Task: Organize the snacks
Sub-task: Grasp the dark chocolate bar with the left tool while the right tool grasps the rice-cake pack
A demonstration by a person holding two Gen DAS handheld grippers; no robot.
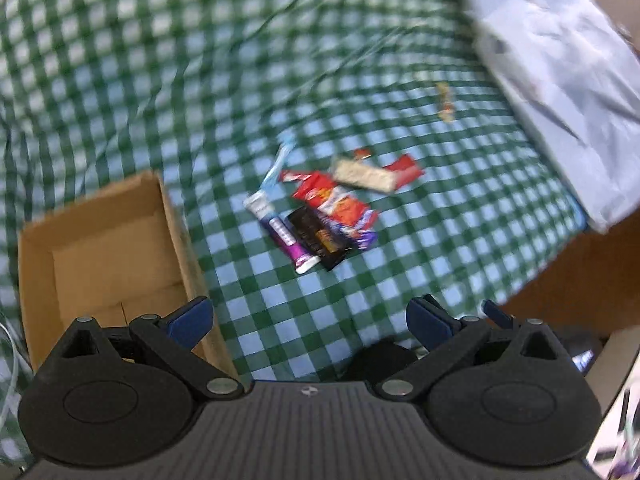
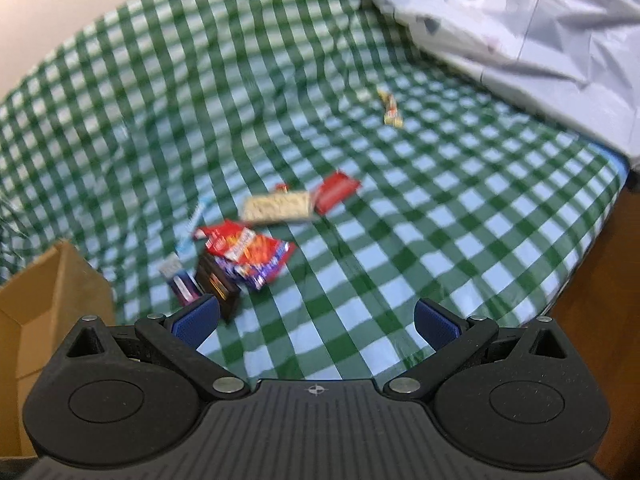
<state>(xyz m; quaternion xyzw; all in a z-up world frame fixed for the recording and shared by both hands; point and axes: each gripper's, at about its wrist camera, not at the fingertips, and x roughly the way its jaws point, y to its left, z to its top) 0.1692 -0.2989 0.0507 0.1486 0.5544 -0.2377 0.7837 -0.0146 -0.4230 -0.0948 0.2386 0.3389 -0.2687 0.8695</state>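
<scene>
Left gripper (image 1: 308, 322): jaws spread wide, nothing between the blue pads; it hangs over the checked cloth with the box just to its left.
Right gripper (image 2: 316, 322): jaws likewise released and empty; its left fingertip (image 2: 196, 320) overlaps the near end of the dark bar in this view, though whether it touches is impossible to tell.
Cardboard box (image 1: 100, 256): open-topped; its near wall is hidden behind the left gripper's body, and in the right wrist view only one corner (image 2: 44, 304) shows at the frame's edge.
Snack pile (image 1: 320, 208): lying loose on the cloth, to the right of the box and outside it; the wrappers overlap and blur smears every label.
Red-orange packet (image 1: 332, 200): lies on top, covering part of a purple wrapper (image 1: 366, 238) beneath it.
Dark bar (image 1: 320, 240): tucked partly under the packet, print unreadable.
Purple-and-white tube-like pack (image 1: 280, 236): just beside the dark bar, on the box side.
Pale cereal bar (image 1: 364, 176): overlaps a red wrapper (image 1: 406, 170) behind it.
Blue stick-shaped item (image 1: 278, 164): too blurred to identify.
Small yellowish wrapper (image 2: 391, 109): alone, well apart from the pile, near the pale cover.
Green-checked cloth (image 1: 180, 100): rumpled, running out of frame on the left.
Pale crumpled cover (image 2: 520, 28): bunched at the far right, cut off by the frame.
</scene>
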